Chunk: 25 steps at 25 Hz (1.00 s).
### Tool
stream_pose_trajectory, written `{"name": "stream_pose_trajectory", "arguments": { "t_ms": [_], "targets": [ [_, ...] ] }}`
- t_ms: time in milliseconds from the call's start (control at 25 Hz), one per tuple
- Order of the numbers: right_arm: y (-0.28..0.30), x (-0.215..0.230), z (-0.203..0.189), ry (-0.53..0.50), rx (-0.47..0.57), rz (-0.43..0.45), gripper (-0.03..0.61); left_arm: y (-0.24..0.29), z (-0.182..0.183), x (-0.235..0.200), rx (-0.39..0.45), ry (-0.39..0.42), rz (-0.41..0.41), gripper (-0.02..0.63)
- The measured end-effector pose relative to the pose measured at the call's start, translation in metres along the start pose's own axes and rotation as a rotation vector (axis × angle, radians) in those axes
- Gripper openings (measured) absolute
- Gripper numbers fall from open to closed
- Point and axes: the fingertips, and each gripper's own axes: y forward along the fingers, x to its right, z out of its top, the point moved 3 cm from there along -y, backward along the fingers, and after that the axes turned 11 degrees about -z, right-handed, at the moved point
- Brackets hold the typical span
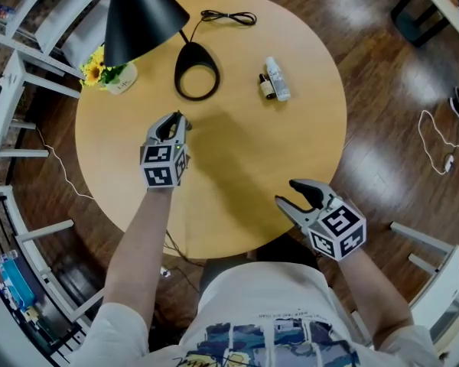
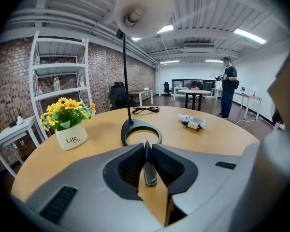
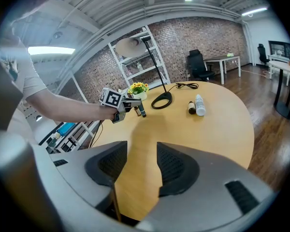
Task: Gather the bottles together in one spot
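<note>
A white bottle (image 1: 278, 79) and a small dark bottle (image 1: 267, 86) lie side by side on the far right part of the round wooden table (image 1: 291, 151). They also show in the left gripper view, the white bottle (image 2: 197, 119) behind the dark one (image 2: 192, 125). My left gripper (image 1: 176, 122) hovers over the table's middle left, shut on a third, slim dark bottle (image 2: 150, 170). The right gripper view shows that bottle (image 3: 140, 111) hanging from the left gripper's jaws. My right gripper (image 1: 298, 193) is open and empty near the front right edge.
A black lamp stands at the back, its ring base (image 1: 196, 71) just beyond the left gripper and its shade (image 1: 141, 14) overhanging. Its cable (image 1: 228, 17) coils at the far edge. A white pot of sunflowers (image 1: 115, 75) sits at the far left.
</note>
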Motion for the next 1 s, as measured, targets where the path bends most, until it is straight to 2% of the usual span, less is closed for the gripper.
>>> {"name": "stream_pose_trajectory", "arguments": {
  "t_ms": [320, 440, 680, 800, 1000],
  "targets": [
    [0.002, -0.004, 0.002, -0.008, 0.006, 0.006, 0.218, -0.003, 0.001, 0.000, 0.005, 0.012, -0.004, 0.062],
    [0.002, -0.008, 0.002, -0.022, 0.003, 0.008, 0.218, -0.006, 0.004, 0.000, 0.009, 0.017, -0.011, 0.100],
    [0.003, -0.018, 0.002, -0.040, -0.004, 0.036, 0.218, -0.021, 0.008, 0.001, 0.020, 0.029, -0.003, 0.112],
    [0.007, -0.020, 0.002, -0.058, 0.011, 0.054, 0.218, -0.038, 0.016, 0.004, 0.046, 0.039, 0.013, 0.112],
    [0.009, -0.033, 0.009, -0.092, 0.049, 0.065, 0.218, -0.093, 0.026, 0.019, 0.094, 0.003, 0.040, 0.121]
  ]
}}
